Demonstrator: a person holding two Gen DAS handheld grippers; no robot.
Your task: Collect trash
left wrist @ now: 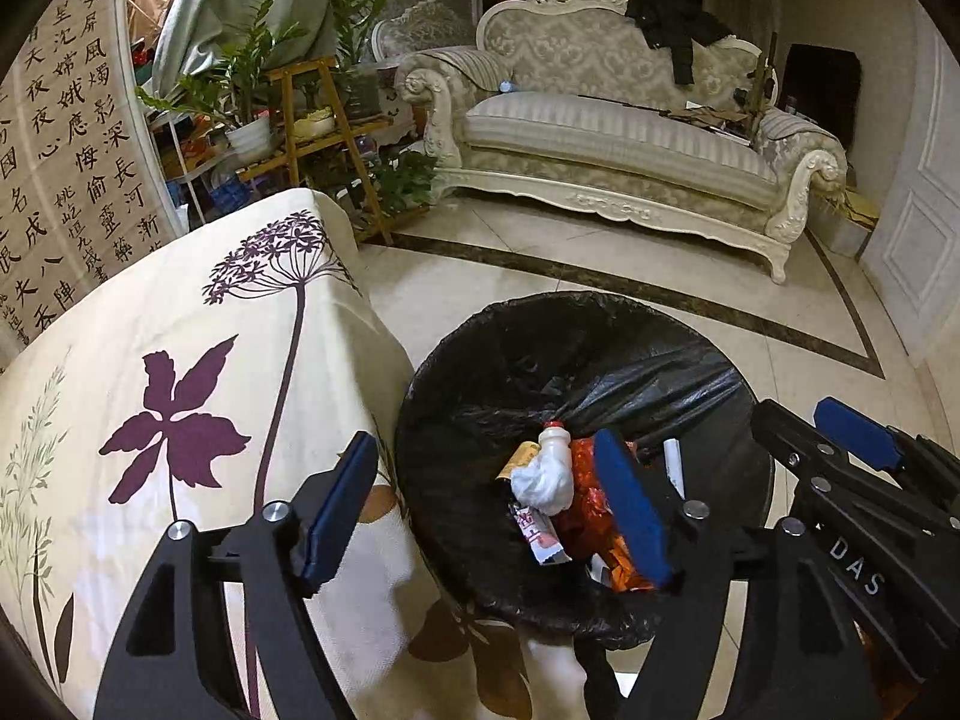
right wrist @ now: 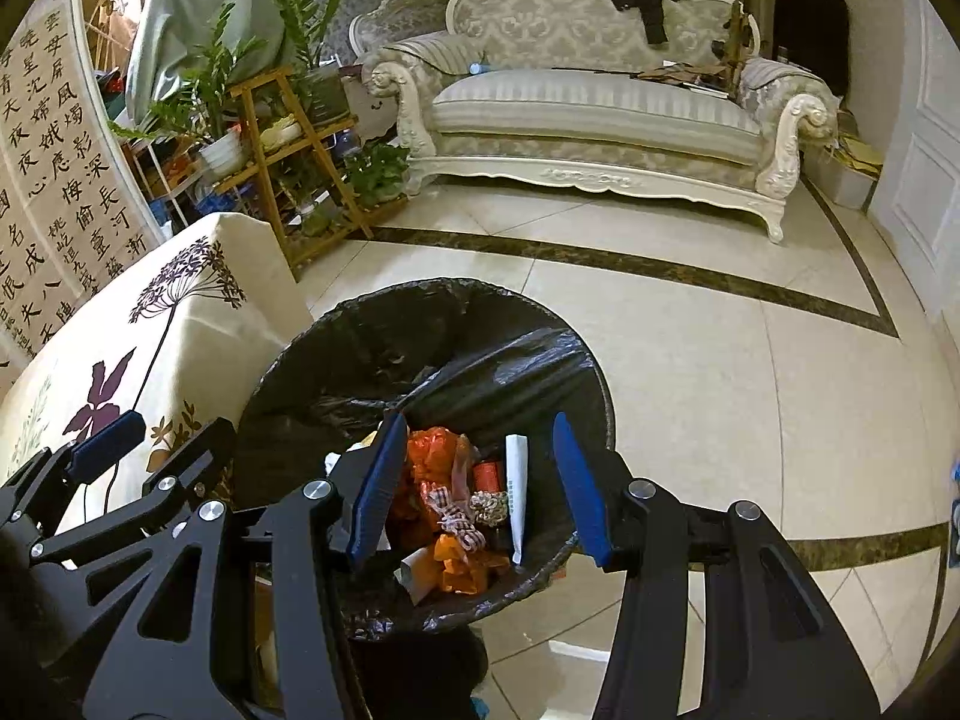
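A round bin with a black liner (left wrist: pixel 528 360) stands on the floor beside the table; it also shows in the right wrist view (right wrist: pixel 372 336). Inside lie a small white bottle with a red cap (left wrist: pixel 549 468), orange and red wrappers (right wrist: pixel 432 462) and a white tube (right wrist: pixel 516 492). My left gripper (left wrist: pixel 480 510) is open and empty, one finger over the tablecloth, the other over the bin. My right gripper (right wrist: pixel 477 486) is open and empty above the bin's trash. Its fingers (left wrist: pixel 858 438) show at the right of the left wrist view.
A table with a cream floral cloth (left wrist: pixel 180 372) stands left of the bin. A pale sofa (left wrist: pixel 618 144) with a black garment stands at the far wall. A wooden plant stand (left wrist: pixel 312 132) is behind the table. Tiled floor (right wrist: pixel 720 360) lies to the right.
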